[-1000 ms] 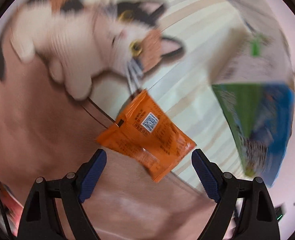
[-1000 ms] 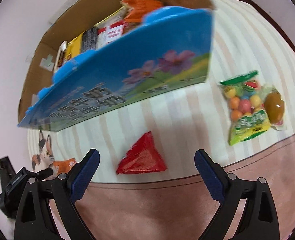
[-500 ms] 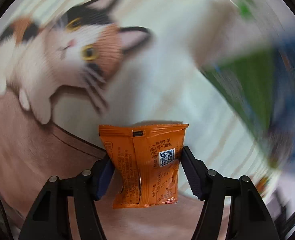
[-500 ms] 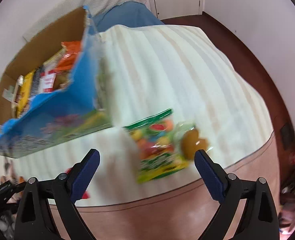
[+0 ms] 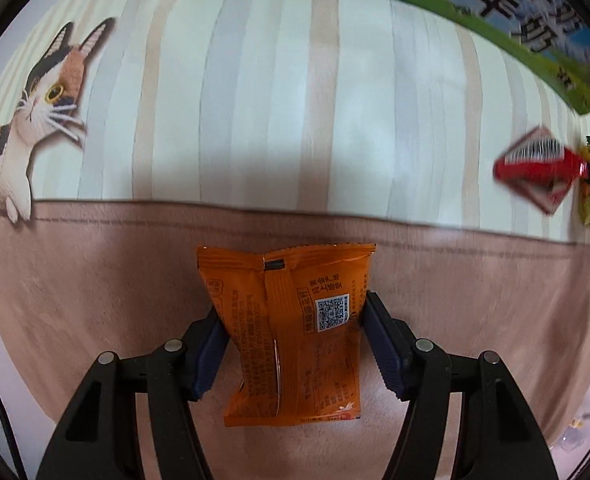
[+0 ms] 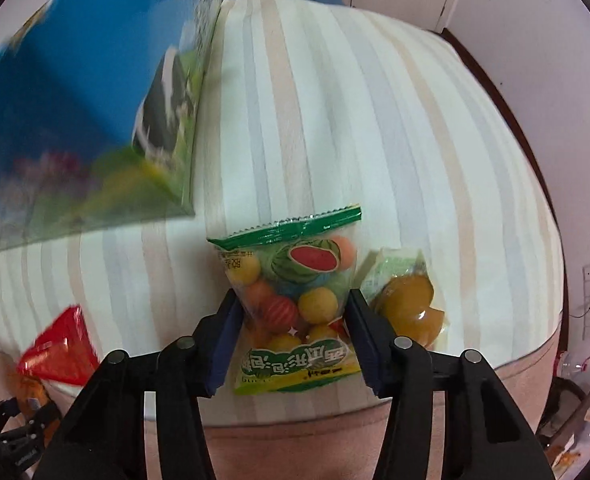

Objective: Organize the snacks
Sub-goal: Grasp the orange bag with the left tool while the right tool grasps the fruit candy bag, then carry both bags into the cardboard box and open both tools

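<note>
We see the left gripper [image 5: 291, 328] pinching the orange snack packet [image 5: 291, 332] by its two long sides, the blue pads pressed into the wrapper. The packet's long axis runs along the fingers, its crimped top edge pointing away from the camera toward the striped part of the bed cover [image 5: 295, 100]; its seamed back with the square code faces us. It sits over the plain pink band of the cover, near the bed's front edge.

The right gripper [image 6: 293, 332] has just been closing, and its pads now press on both sides of the fruit gum bag [image 6: 295, 300]. That bag also lies lengthwise between the fingers, its green sealed top pointing away toward the far end of the bed, its yellow-green label end nearest the camera. It lies on the striped cover close to the front edge.

Just beside the bag, touching the right finger's outer side, lies a jelly cup [image 6: 407, 304]. A red triangular packet [image 6: 61, 350] lies well apart toward the left edge. A blue and green printed carton [image 6: 75, 120] stands behind, blurred.
</note>
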### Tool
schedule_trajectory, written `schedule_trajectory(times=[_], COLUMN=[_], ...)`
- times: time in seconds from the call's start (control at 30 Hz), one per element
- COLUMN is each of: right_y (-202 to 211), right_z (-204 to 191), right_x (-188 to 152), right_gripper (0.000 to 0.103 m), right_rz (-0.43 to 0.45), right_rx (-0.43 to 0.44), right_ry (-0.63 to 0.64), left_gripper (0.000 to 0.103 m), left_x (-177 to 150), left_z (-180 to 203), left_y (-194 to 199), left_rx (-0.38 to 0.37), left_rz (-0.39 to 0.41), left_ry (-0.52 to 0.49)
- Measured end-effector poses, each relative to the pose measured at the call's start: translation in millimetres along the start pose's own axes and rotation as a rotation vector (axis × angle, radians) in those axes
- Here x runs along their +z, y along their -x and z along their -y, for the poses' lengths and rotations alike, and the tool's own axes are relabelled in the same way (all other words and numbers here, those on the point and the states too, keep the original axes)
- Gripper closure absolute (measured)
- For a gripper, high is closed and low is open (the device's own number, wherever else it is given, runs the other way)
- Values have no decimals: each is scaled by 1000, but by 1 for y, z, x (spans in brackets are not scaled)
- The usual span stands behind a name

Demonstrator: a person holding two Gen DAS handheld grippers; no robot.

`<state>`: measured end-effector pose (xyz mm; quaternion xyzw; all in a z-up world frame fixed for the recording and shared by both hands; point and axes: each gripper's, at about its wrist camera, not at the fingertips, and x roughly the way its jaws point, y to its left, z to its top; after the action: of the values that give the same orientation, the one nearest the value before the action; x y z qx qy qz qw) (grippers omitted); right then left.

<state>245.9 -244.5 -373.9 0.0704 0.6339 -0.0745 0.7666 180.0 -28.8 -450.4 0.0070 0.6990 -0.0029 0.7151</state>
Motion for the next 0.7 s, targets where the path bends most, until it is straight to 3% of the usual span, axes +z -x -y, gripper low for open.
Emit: schedule_trajectory(times=[0.17, 0.37, 0.5, 0.7], right_y=[7, 6, -1, -8], right_z=[-5, -15, -17, -3], right_x=[-47, -119, -130, -119], right_gripper=[49, 49, 37, 35], right_rz=[-74, -245, -304, -304], right_rx=[66, 157, 192, 212], right_ry=[60, 95, 67, 11], left_gripper=[41, 40, 39, 31], left_x=[-1, -36, -42, -41], left_z=[19, 32, 25, 18], left_y=[-2, -8, -17, -24], left_rx=[5, -2, -64, -148], left_rz=[-1, -54, -92, -138], left_ry=[-53, -110, -86, -90])
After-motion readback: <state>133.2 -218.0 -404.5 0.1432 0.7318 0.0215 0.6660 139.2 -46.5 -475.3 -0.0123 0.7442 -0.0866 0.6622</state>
